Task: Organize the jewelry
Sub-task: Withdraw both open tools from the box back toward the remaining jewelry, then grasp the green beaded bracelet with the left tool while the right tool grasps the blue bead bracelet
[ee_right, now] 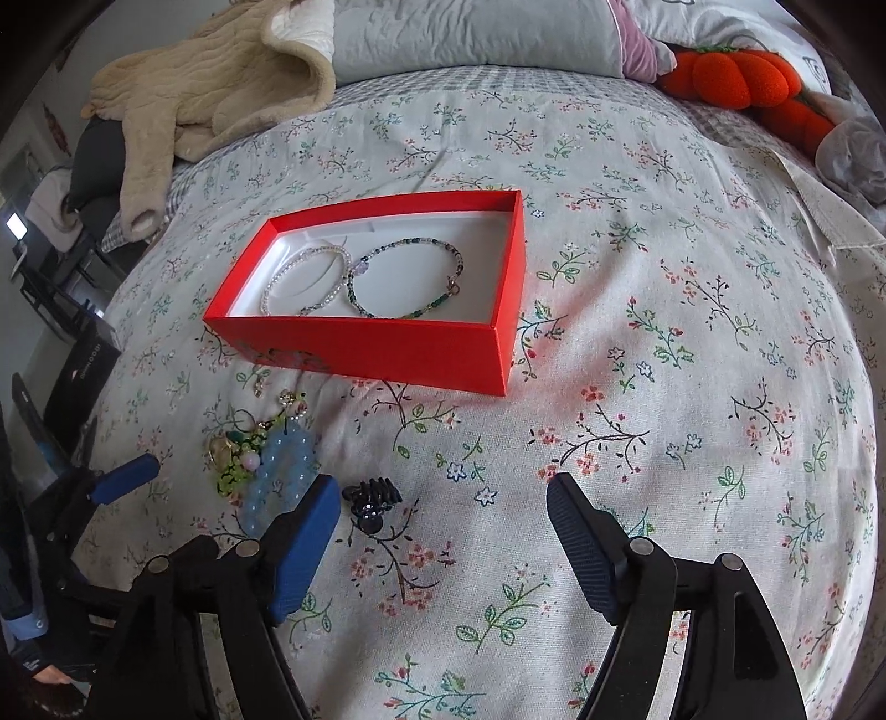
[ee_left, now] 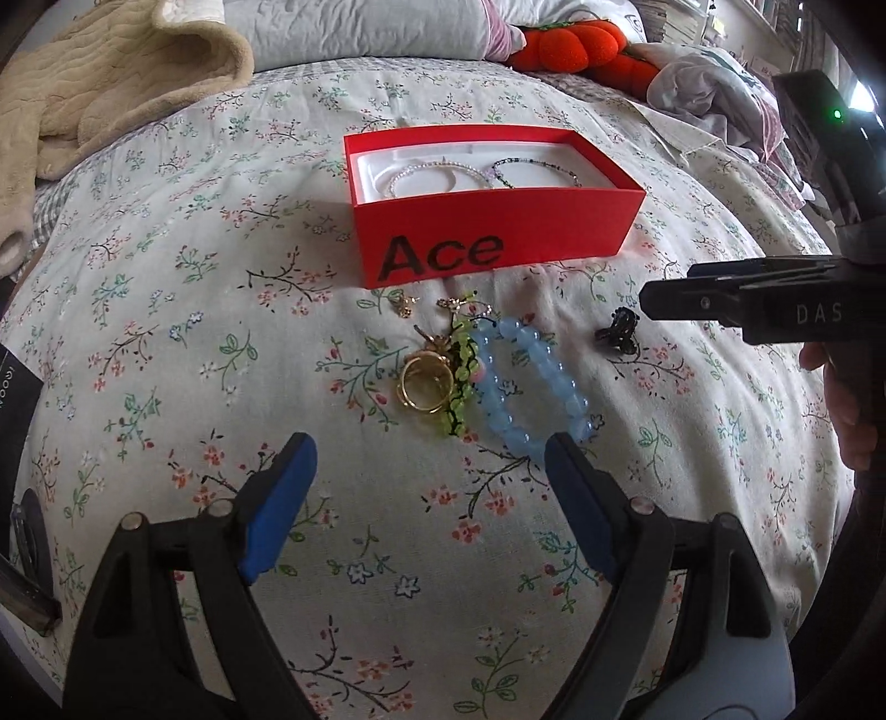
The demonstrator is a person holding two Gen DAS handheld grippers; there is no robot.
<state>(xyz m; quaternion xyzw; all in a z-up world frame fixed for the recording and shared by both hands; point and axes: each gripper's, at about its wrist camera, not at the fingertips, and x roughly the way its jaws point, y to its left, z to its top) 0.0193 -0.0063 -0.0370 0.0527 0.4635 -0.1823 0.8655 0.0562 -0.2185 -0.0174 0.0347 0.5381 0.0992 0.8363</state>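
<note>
Box: red box marked "Ace" sits open on the floral bedspread, white lining inside.
In box: clear bead bracelet on the left, dark green bead bracelet beside it, the two touching near the middle.
Loose pile: just in front of the box's near wall; blue bead bracelet, green beaded piece and gold rings overlapping; small gold earrings near the box edge.
Black clip: black claw clip lies apart from the pile, to its right.
Left gripper: left gripper spread wide, empty, low over the cloth, the pile just ahead of its tips; right finger tip almost at the blue bracelet.
Right gripper: right gripper spread wide, empty; clip just beside its left finger.
Open room: bare bedspread right of the box and clip.
Edges: beige fleece, pillows and orange plush along the far side.
</note>
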